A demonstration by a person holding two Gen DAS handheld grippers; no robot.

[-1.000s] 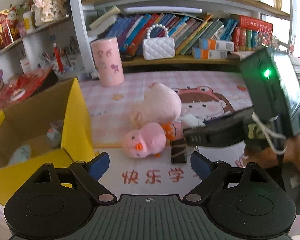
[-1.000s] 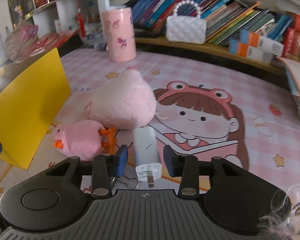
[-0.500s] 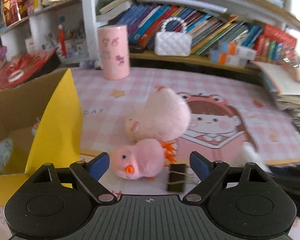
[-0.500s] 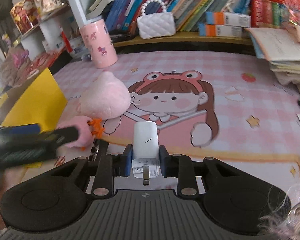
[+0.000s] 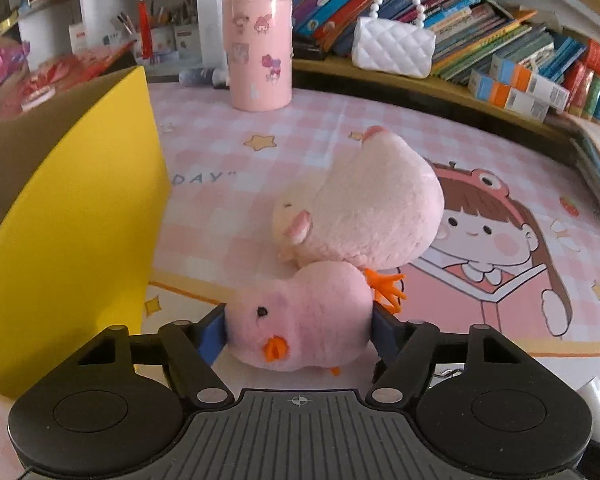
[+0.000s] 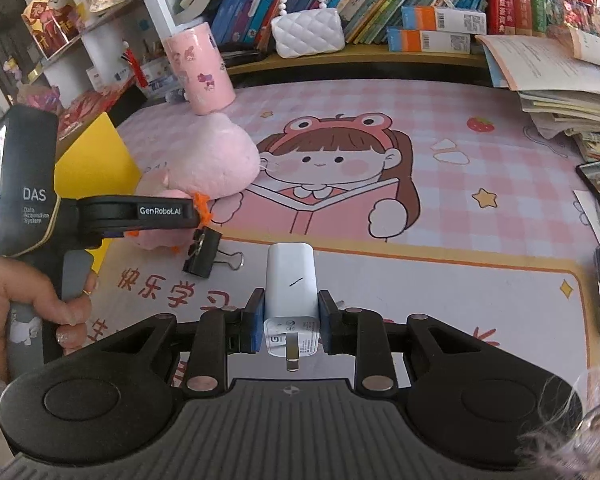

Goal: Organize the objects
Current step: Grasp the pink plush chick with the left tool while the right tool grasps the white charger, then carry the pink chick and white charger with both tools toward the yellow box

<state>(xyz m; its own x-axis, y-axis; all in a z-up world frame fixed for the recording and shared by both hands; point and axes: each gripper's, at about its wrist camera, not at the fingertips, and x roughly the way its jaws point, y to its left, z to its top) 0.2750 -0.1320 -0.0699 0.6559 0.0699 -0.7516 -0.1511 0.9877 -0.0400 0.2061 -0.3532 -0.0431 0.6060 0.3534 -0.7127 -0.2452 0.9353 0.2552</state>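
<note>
Standing at the far left, a yellow box [image 5: 72, 216] is being kept beside the left tool [image 5: 298, 330], whose jaws are closing around a small pink plush chick [image 5: 300, 320] lying on the tabletop [image 5: 480, 320], pads touching its sides. Behind it, a larger pink plush [image 5: 364, 208] is being left. Further right, a white charger [image 6: 290, 284] is being gripped firmly by the right tool [image 6: 290, 320].

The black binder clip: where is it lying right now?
In the right wrist view, the black binder clip lies on the mat left of centre, just beyond the left gripper, beside the small pink plush chick and left of the white charger.
</note>
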